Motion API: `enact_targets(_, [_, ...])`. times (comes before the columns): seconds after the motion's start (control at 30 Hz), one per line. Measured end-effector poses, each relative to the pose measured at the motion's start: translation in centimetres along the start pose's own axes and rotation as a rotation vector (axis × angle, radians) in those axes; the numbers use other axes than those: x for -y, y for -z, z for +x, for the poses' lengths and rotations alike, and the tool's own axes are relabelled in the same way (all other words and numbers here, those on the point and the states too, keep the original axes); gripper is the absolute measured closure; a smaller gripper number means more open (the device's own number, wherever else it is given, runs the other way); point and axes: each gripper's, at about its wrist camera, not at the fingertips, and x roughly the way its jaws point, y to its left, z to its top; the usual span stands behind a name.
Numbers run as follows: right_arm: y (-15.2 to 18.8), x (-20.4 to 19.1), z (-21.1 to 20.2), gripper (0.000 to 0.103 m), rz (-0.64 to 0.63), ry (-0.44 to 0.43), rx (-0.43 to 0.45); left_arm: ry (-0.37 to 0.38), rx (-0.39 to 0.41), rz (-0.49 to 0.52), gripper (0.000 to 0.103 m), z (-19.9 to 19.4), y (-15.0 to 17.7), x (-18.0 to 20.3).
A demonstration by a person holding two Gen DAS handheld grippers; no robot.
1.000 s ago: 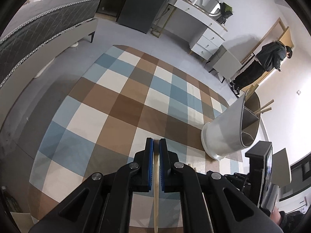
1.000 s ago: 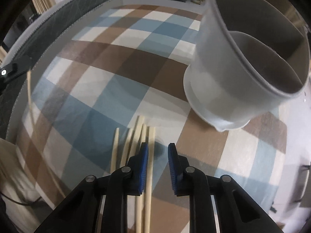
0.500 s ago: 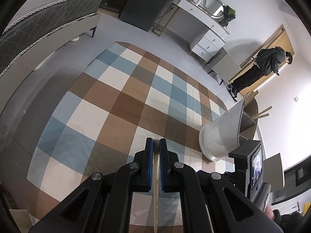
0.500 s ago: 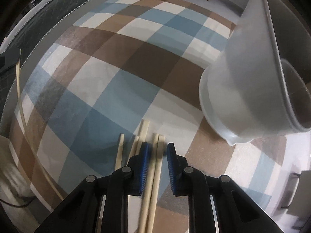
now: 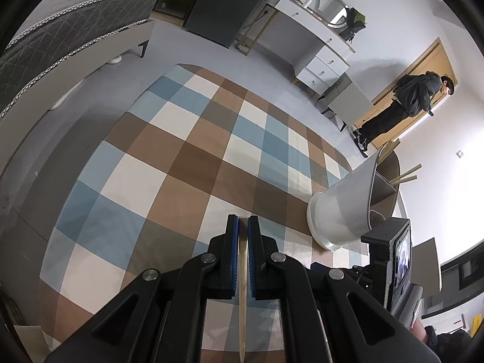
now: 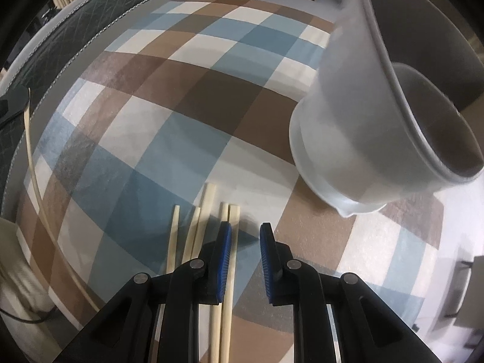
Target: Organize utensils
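Note:
My left gripper (image 5: 243, 224) is shut on a pale wooden chopstick (image 5: 242, 296), held above the checked tablecloth (image 5: 181, 157). The white divided utensil holder (image 5: 348, 208) stands to its right with chopsticks (image 5: 405, 175) sticking out of it. My right gripper (image 6: 245, 230) is open and empty, low over the cloth. Several loose chopsticks (image 6: 208, 208) lie on the cloth under and left of its left finger (image 6: 225, 242). The holder (image 6: 363, 139) is close at the upper right. The held chopstick (image 6: 31, 157) shows at the left edge of the right wrist view.
A grey quilted bed (image 5: 60, 30) runs along the left. A white dresser (image 5: 314, 48) and a person in dark clothes (image 5: 405, 106) stand at the back. The right hand's gripper body with a screen (image 5: 393, 254) sits beside the holder.
The right gripper has shifted slightly right, so the chopsticks now lie at its left finger rather than between the jaws. The left gripper has risen a little, still holding its chopstick.

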Motion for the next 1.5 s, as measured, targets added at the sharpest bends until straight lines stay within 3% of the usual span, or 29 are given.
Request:
enact_targets(0.47, [-0.3,-3.5,0.3,0.085,-0.033,0.022,-0.019,0.008,-0.003,-0.015,0.101,-0.1,-0.1,-0.3])
enact_targets(1.07, [0.5,-1.5,0.0,0.085,-0.01,-0.035,0.014,0.0,-0.001,-0.021,0.101,0.0,-0.1,-0.4])
enact_targets(1.23, [0.8,-0.6,0.5,0.085,-0.001,-0.034,-0.023,0.003,-0.001,-0.022,0.101,-0.1,-0.1,-0.4])
enact_targets(1.5, [0.7,-0.9,0.3,0.085,-0.03,-0.006,-0.014,0.004,-0.001,-0.024,0.101,-0.1,-0.1,-0.5])
